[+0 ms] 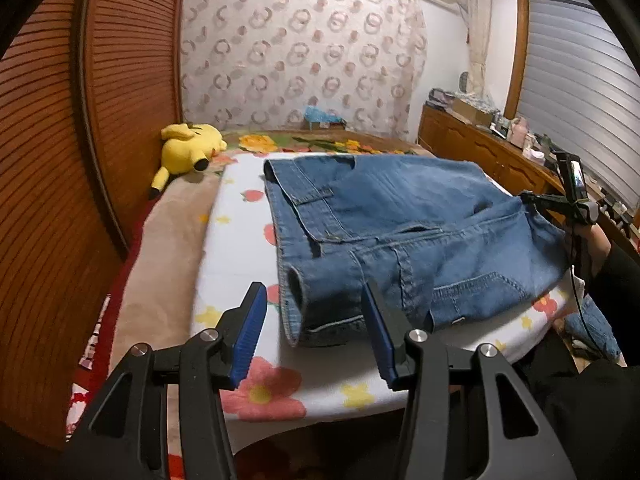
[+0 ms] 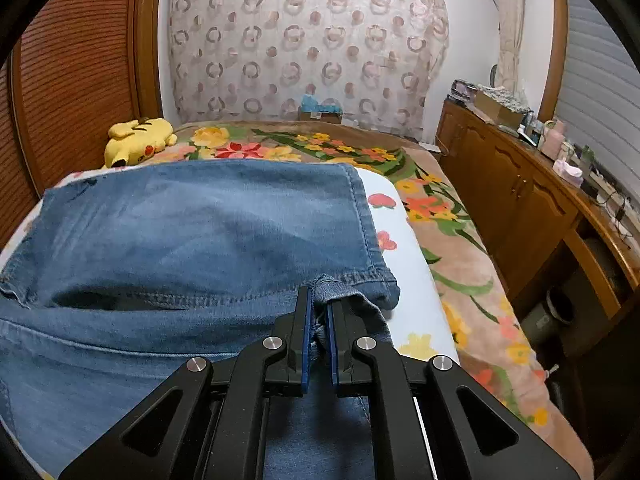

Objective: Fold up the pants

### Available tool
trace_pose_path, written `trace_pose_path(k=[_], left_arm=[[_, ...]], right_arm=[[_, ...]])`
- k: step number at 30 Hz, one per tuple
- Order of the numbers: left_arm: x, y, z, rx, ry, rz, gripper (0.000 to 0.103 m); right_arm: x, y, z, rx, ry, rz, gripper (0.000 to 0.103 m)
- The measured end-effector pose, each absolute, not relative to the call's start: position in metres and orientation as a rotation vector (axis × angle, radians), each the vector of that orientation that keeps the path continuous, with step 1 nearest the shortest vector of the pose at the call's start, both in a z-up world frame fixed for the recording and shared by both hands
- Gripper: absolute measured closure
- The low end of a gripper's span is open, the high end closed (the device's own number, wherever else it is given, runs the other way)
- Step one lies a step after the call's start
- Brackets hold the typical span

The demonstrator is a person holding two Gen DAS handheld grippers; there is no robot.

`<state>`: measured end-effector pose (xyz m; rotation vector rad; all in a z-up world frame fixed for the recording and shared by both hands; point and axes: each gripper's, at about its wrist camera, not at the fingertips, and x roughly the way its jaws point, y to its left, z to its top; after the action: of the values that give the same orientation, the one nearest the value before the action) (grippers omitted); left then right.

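My right gripper (image 2: 319, 312) pinches the folded blue denim pants' (image 1: 400, 216) corner, while my empty, half-open left gripper (image 1: 316, 320) straddles their near edge.

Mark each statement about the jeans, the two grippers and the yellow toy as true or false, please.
1. The right gripper is shut on the jeans. True.
2. The left gripper grips the jeans. False: it is open and holds nothing.
3. The yellow toy lies on the jeans. False: it lies apart, on the bed by the wooden door.
4. The jeans lie on a flowered sheet. True.
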<state>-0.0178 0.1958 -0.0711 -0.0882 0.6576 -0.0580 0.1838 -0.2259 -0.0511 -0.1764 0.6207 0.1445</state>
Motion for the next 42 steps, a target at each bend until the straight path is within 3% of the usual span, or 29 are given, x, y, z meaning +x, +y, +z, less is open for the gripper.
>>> trace_pose_path(k=[6,11,29,42], left_arm=[[-0.004,0.199,-0.082,-0.154,0.660,-0.081,0.053],[0.002,0.197,-0.078,-0.157,0.642,-0.075,0.094],[0.040,0.187,0.003,-0.098,0.428,-0.050,0.098],[0.095,0.188,0.035,-0.062,0.392,-0.019,0.098]], right_arm=[[0.183,-0.229,-0.047,-0.151,0.618,0.159,0.097],[0.180,-0.240,-0.047,-0.128,0.588,0.179,0.097],[0.157,-0.285,0.001,-0.067,0.375,0.191,0.097],[0.182,-0.281,0.006,-0.065,0.319,0.206,0.097]])
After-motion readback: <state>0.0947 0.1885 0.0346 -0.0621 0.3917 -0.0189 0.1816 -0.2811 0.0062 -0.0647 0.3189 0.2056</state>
